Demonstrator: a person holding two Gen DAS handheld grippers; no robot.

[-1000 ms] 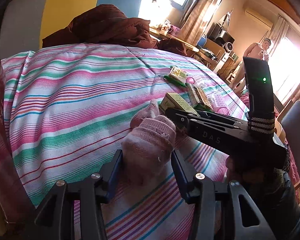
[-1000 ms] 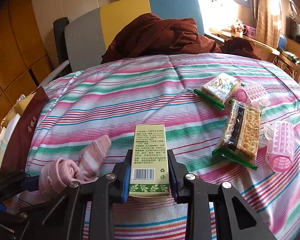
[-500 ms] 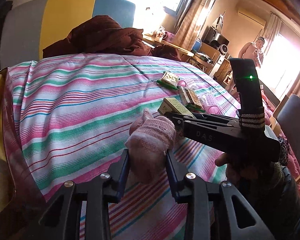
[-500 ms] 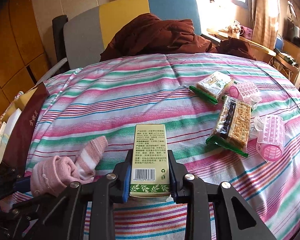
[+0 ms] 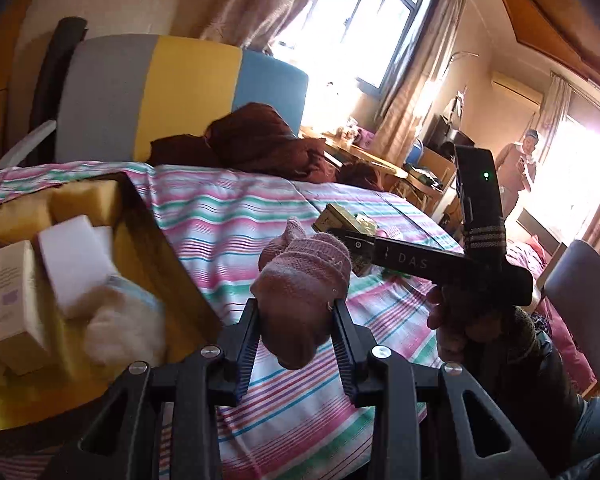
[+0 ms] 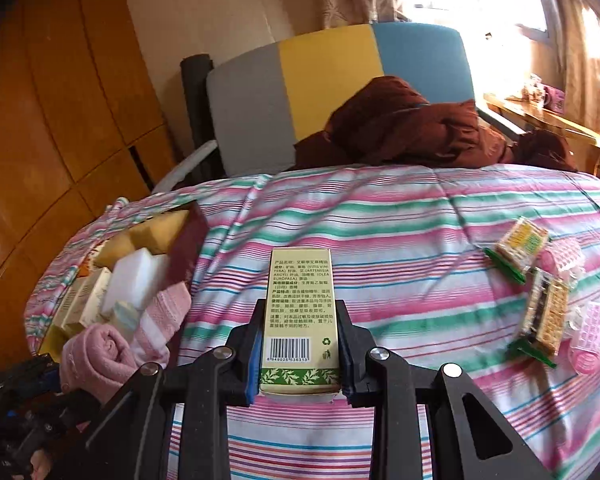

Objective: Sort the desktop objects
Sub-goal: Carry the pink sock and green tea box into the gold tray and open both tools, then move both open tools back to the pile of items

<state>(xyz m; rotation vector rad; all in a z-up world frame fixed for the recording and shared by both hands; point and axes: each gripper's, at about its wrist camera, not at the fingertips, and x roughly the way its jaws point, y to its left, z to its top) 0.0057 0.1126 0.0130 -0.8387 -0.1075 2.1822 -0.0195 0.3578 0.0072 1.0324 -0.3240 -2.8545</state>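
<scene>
My left gripper (image 5: 296,320) is shut on a rolled pink sock (image 5: 302,280), lifted above the striped cloth. The same sock (image 6: 112,340) shows at lower left in the right wrist view, beside an open box (image 6: 188,240). My right gripper (image 6: 300,344) is shut on a green-and-cream carton (image 6: 300,312) with a barcode, held above the cloth. That carton (image 5: 336,220) and the right gripper's black body (image 5: 440,264) appear just right of the sock. The open box (image 5: 156,248) holds sponges, white blocks and small cartons.
Two cracker packs (image 6: 520,248) (image 6: 548,316) and pink hair rollers (image 6: 588,332) lie on the striped cloth (image 6: 380,240) at right. A brown garment (image 6: 404,128) is heaped against a grey, yellow and blue chair back (image 6: 332,80). A person (image 5: 518,168) stands by the far window.
Both grippers have risen and swung left with their loads. The sock now hangs clear of the cloth, and the open box has come into view at left.
</scene>
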